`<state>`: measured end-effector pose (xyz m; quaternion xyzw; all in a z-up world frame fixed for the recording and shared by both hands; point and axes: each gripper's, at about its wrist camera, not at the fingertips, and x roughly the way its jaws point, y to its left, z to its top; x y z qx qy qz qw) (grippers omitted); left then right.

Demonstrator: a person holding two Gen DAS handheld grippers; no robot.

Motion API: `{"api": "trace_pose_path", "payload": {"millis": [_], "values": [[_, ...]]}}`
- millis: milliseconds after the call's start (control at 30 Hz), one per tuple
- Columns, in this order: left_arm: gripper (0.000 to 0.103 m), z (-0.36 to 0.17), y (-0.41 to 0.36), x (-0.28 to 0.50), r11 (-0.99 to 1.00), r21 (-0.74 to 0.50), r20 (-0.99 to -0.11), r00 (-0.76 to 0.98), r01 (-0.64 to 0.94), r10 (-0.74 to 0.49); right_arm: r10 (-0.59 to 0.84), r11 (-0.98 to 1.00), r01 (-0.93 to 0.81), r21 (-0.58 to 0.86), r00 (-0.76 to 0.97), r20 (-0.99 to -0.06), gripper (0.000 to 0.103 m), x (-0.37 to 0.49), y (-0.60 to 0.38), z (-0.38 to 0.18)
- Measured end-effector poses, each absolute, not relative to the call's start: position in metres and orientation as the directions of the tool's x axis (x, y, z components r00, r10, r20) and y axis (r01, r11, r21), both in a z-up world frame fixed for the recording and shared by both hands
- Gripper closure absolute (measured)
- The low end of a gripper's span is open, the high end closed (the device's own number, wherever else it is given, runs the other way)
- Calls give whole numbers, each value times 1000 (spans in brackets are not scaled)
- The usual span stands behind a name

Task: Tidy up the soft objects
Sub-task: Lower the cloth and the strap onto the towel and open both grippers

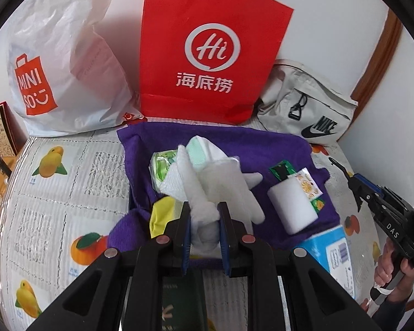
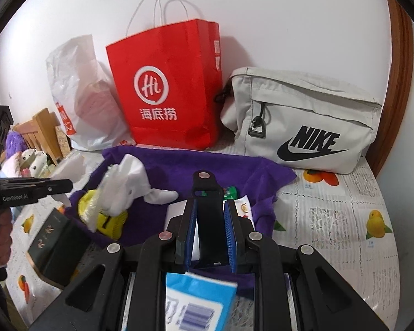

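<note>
White glove (image 1: 207, 193), pinched in left hand-held gripper (image 1: 204, 218)

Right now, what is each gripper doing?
Left gripper: closed on the white glove.
Right gripper: open, holding nothing, above the purple towel.

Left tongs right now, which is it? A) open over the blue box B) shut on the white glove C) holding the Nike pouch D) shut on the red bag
B: in the left wrist view the left tongs pinch the white glove between the blue pads, above the purple towel.
</note>
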<state>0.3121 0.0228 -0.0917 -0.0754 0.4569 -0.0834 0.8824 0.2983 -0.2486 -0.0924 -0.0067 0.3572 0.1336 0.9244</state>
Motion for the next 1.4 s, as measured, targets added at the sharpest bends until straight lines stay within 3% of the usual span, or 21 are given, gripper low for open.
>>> {"api": "trace_pose_path", "payload": {"millis": [867,900,933,1233,1400], "values": [[86,-121,29,370,974,-218,-830,513,64,-220,254,961,-246,129,591,-765,83,365,-242,-144],[86,-122,28,371,974,-218,-832,510,64,-220,255,960,-249,128,585,-770,85,367,-241,-146],[86,-124,28,372,973,-220,-835,504,66,-223,256,959,-253,129,579,-774,94,368,-240,-147],[85,-126,30,371,972,-227,-839,494,65,-229,247,961,-249,122,565,-788,94,368,-240,-153],[50,-120,27,366,973,-222,-835,501,69,-226,254,961,-237,140,570,-782,93,363,-244,-147]]}}
